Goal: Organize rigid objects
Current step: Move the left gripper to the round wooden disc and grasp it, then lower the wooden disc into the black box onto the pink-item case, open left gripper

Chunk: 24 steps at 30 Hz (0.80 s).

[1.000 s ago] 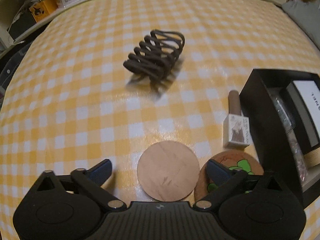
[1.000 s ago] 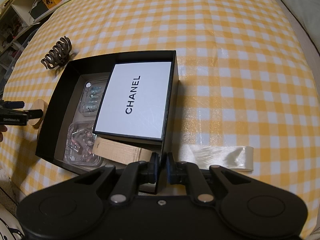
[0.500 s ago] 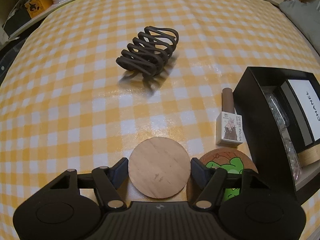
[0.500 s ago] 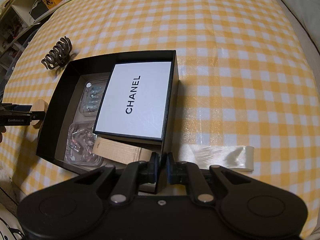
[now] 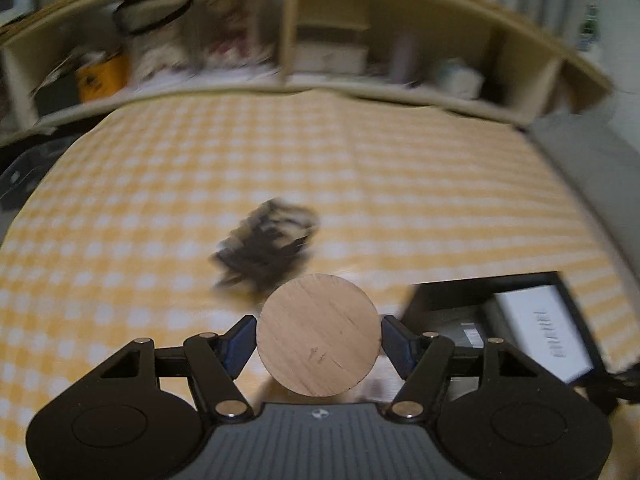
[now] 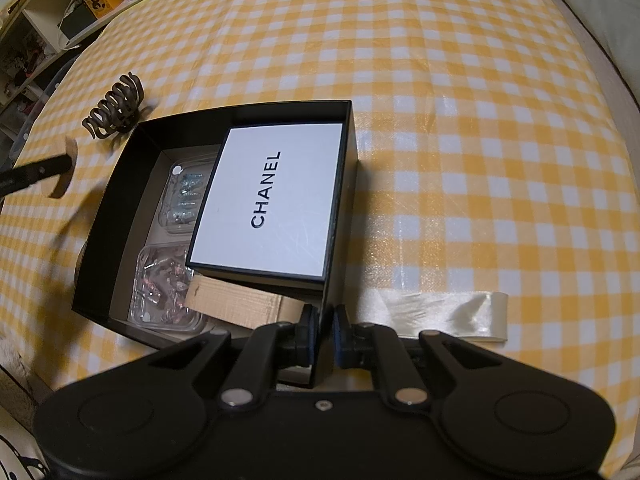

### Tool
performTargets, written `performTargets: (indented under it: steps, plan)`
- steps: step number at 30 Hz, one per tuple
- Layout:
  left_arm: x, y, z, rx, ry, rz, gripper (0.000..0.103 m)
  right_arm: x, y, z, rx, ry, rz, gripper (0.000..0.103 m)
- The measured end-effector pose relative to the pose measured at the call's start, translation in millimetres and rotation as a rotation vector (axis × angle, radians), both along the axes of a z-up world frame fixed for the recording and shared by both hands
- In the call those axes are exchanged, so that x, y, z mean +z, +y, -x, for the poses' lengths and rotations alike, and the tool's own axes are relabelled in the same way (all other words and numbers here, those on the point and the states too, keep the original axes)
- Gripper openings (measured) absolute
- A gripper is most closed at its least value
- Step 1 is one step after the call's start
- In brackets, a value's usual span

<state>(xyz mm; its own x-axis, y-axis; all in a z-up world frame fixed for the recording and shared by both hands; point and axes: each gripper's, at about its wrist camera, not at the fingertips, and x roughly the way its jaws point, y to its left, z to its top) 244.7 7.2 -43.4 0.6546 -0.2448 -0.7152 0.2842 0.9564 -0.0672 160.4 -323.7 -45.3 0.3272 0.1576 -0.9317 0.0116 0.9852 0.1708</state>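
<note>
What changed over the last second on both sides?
The left tongs closed on the plain wooden disc and lifted it off the checked cloth. The right tongs stayed clamped on the black box wall; hair claw unmoved.

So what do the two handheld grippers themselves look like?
Both look alike: the left gripper and right gripper have matte black bodies with round side housings, black linkage arms with silver pins, and dark blue finger pads. No sleeve or cable shows.
</note>
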Motion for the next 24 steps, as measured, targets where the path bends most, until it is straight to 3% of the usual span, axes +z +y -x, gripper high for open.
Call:
performTargets:
  steps: [6,13,19,24]
  plan:
    - [6.2,-43.7,29.1,-0.185,-0.005,0.016,0.068,-0.2,-1.1,-0.4,0.003,-0.002,0.004,0.010]
    - [-11.2,-91.5,56.7,-0.420,0.044,-0.071,0.068,-0.7,-0.6,-0.4,0.002,-0.002,0.004,0.009]
    - [-30.0,-106.2,62.0,-0.466,0.096,-0.170,0.068,-1.1,0.5,-0.7,0.001,-0.002,0.003,0.009]
    - [-31.1,-104.0,60.8,-0.473,0.111,-0.176,0.068,-1.3,0.9,-0.8,0.001,-0.002,0.004,0.009]
